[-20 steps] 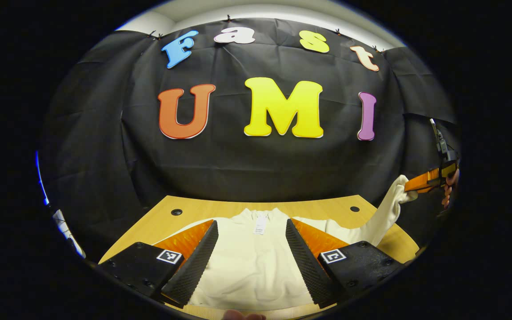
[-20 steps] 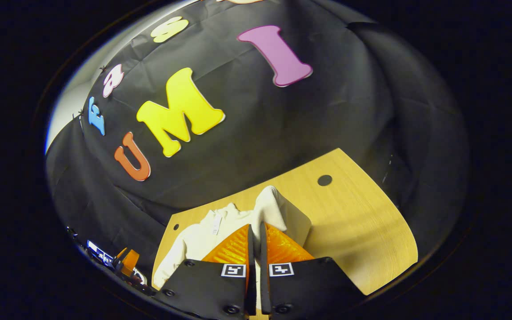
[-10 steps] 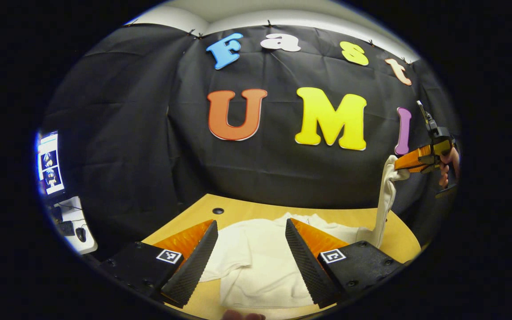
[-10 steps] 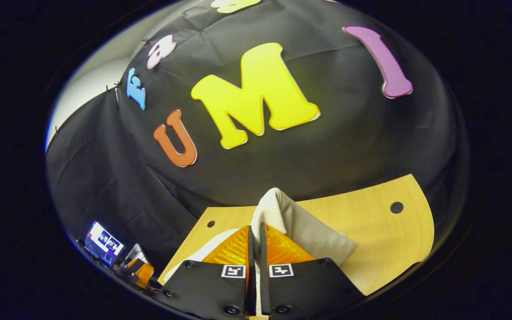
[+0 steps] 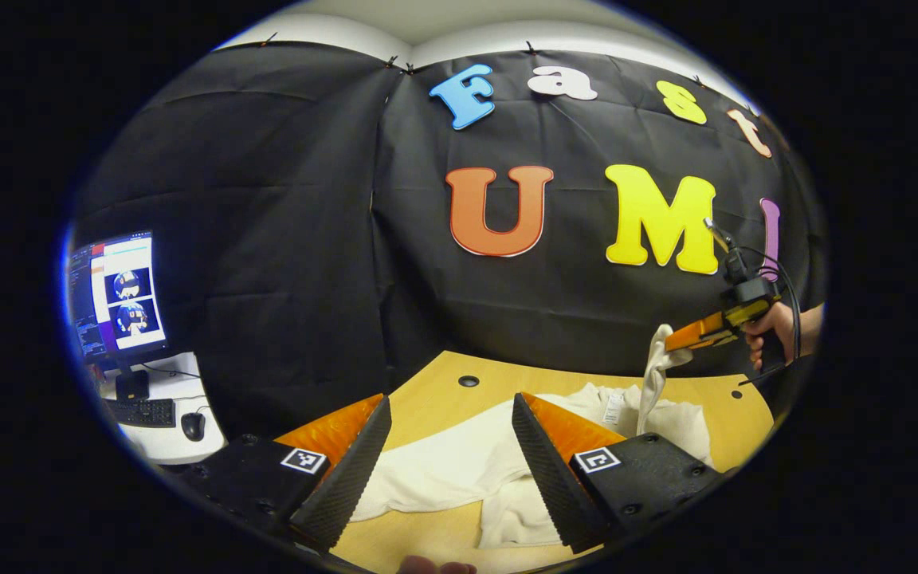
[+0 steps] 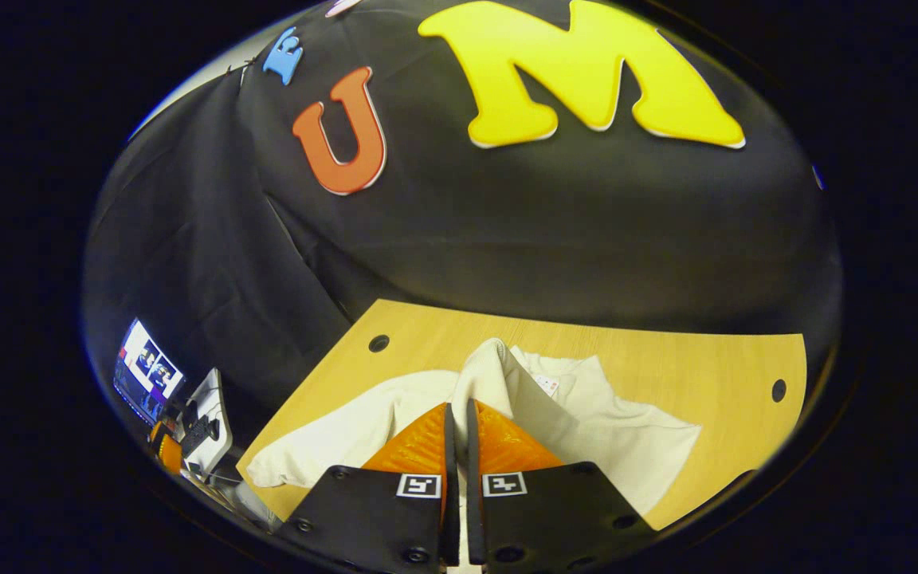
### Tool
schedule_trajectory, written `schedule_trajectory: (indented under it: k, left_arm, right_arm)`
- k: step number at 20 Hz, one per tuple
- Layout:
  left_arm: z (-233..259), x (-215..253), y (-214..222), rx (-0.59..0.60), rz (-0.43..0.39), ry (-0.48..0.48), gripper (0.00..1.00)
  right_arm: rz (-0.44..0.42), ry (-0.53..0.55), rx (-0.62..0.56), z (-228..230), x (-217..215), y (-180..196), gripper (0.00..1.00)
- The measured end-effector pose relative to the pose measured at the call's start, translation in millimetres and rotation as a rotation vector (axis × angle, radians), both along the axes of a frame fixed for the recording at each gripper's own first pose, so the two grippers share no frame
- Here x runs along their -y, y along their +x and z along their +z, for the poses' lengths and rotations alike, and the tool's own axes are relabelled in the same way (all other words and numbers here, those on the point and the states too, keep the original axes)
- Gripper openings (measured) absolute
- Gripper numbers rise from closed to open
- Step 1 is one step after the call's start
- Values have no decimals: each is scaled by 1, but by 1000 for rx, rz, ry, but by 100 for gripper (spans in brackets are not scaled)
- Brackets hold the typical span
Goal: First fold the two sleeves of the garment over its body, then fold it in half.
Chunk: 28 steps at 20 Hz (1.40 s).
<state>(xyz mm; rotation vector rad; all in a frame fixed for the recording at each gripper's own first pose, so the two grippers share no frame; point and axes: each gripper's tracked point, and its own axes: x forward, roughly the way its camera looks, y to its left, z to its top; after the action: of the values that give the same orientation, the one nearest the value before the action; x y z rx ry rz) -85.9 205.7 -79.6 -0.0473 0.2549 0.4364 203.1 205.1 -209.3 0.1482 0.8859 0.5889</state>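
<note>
Folding step: the right sleeve is being carried over the body of the cream sweatshirt; a judgement from how it hangs
Left gripper view, left gripper (image 5: pixel 451 446): fingers spread wide, grasping nothing, above the near part of the sweatshirt (image 5: pixel 459 466) on the wooden table (image 5: pixel 427 391)
Left gripper view, right gripper (image 5: pixel 686 339): held in a hand (image 5: pixel 774 331), clenched on the cuff, with the right sleeve (image 5: pixel 652 383) hanging down to the body
Left gripper view, left sleeve (image 5: pixel 419 486): lies flat, not yet folded
Right gripper view, right gripper (image 6: pixel 457 446): fingers pressed together on the raised sleeve cloth (image 6: pixel 487 371)
Right gripper view, advice: lower the cuff across the chest, lay it flat, then let go
</note>
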Motion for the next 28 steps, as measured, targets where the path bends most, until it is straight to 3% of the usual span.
schedule_trajectory:
  k: [6,13,20,21,22,24,25,27,28]
  left_arm:
    - [-14,-21,-10,-47,27,-4,97]
    - [-32,-39,-24,-111,35,20,97]
    - [-40,-46,-27,-107,48,3,97]
    - [-42,-48,-28,-103,48,-1,97]
    - [-44,-50,-29,-100,48,-5,97]
    - [-50,-55,-35,-102,48,-2,97]
    - [-53,-58,-39,-106,42,2,97]
    - [-59,-61,-46,-113,15,19,97]
    - [-61,-65,-51,-115,6,35,97]
  right_arm:
    - [31,-91,-14,-66,-66,8,5]
    - [61,-188,-66,-140,-118,-8,5]
    - [83,-84,33,-86,-142,-12,19]
    - [87,-71,44,-77,-139,-16,25]
    - [82,-62,59,-65,-135,-19,39]
    - [70,-27,95,-40,-127,-25,57]
    - [59,-11,114,-25,-121,-29,56]
    - [35,31,149,3,-108,-42,74]
    - [31,51,161,16,-103,-51,67]
